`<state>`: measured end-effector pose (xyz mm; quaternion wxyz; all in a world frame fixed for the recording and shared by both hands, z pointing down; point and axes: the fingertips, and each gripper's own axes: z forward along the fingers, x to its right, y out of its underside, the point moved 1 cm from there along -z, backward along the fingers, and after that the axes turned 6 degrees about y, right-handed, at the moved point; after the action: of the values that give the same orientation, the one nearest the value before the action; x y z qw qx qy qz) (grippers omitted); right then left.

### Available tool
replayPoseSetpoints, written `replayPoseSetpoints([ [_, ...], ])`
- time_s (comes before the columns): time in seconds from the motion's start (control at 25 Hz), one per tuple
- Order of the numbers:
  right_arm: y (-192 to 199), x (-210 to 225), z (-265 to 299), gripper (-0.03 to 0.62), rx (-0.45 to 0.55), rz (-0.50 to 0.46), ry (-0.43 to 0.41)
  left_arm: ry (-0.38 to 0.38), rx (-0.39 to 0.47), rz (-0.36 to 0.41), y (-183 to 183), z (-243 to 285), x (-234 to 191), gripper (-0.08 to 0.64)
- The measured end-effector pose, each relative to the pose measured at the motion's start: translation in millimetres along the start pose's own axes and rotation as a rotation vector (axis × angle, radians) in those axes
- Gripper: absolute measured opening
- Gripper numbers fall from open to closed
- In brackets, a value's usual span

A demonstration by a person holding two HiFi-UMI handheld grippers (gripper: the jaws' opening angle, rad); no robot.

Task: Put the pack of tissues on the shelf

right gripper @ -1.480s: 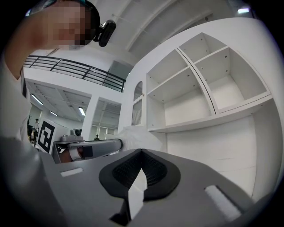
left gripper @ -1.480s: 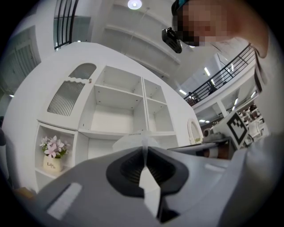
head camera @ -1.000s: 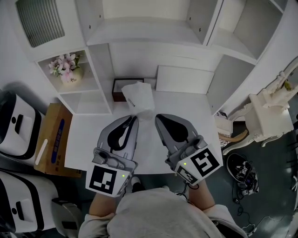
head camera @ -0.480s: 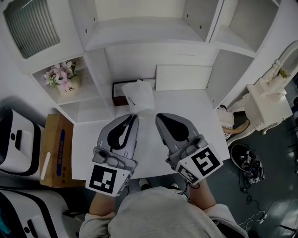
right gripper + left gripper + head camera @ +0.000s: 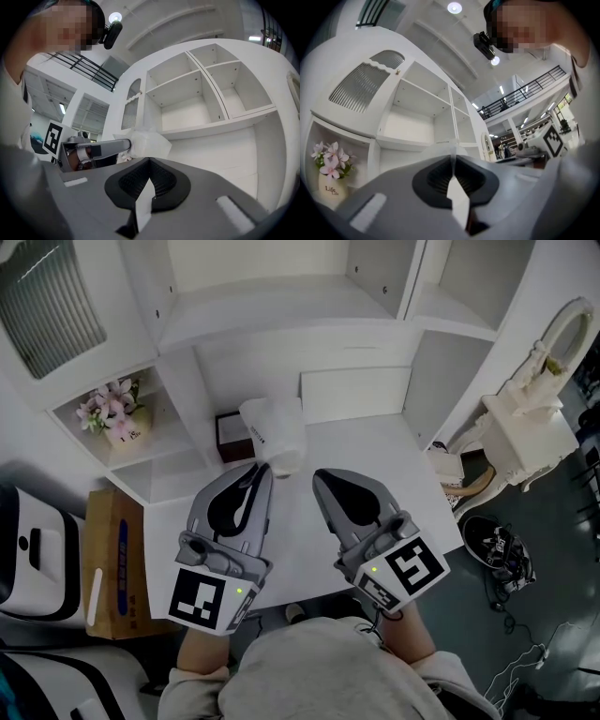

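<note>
left claw, in the head view, is clenched on the near end of the pack of tissues. the pack juts toward 12 o'clock and looks lifted clear of the surface, short of the shelf. right claw sits just beside it at 3 o'clock, closed on nothing. a dark box lies at 9 o'clock of the pack.

from the left gripper view, the jaws pinch together with the pack's white bulk just past their tips. an open compartment stands at 11 o'clock. i'd say the pack wants raising above that board's edge before going in, with the grip firm, since the soft wrap may sag.

from the right gripper view, its jaws meet on nothing. the left claw carries the pack at 10 o'clock, with the shelf openings at 1 o'clock. this claw is probably best held aside.
</note>
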<state>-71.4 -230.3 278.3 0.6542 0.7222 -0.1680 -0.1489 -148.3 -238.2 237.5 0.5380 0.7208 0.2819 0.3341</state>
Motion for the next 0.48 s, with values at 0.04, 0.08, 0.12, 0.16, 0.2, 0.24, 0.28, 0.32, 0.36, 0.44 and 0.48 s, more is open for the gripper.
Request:
replayPoseSetpoints([
  [0.04,-0.7,0.8,-0.3,0.002,0.001,-0.002,0.004,0.001,0.003,0.009,-2.7,1.4,-0.9,0.005],
  [0.08,-1.4,1.7,-0.4,0.001,0.002,-0.003,0.006,0.003,0.006,0.018,-5.6,3.0,-1.8,0.005],
  [0.12,-2.0,2.8,-0.2,0.002,0.002,-0.004,0.008,0.005,0.01,0.026,-8.6,4.9,-2.6,0.005],
  [0.16,-2.5,4.2,0.3,0.002,0.002,-0.004,0.009,0.008,0.014,0.033,-11.5,7.1,-3.4,0.005],
  [0.2,-3.1,5.9,0.9,0.001,0.001,-0.005,0.009,0.009,0.016,0.04,-14.1,9.5,-4.0,0.005],
  [0.24,-3.7,7.9,1.7,0.002,0.0,-0.005,0.008,0.01,0.016,0.046,-16.1,12.1,-4.4,0.005],
  [0.28,-4.3,10.0,2.6,0.002,0.001,-0.006,0.006,0.009,0.015,0.05,-17.8,14.6,-4.9,0.005],
  [0.32,-5.1,12.2,3.8,0.001,0.002,-0.007,0.003,0.008,0.02,0.056,-20.1,17.3,-5.6,0.005],
  [0.36,-6.0,14.4,5.1,0.0,0.004,-0.009,-0.001,0.005,0.032,0.064,-23.5,20.1,-6.7,0.005],
  [0.44,-7.6,19.5,7.8,0.002,0.007,-0.012,-0.008,-0.004,0.052,0.079,-29.5,25.8,-9.7,0.005],
  [0.48,-8.5,22.1,9.3,0.001,0.007,-0.013,-0.011,-0.01,0.059,0.086,-32.4,28.6,-11.4,0.005],
])
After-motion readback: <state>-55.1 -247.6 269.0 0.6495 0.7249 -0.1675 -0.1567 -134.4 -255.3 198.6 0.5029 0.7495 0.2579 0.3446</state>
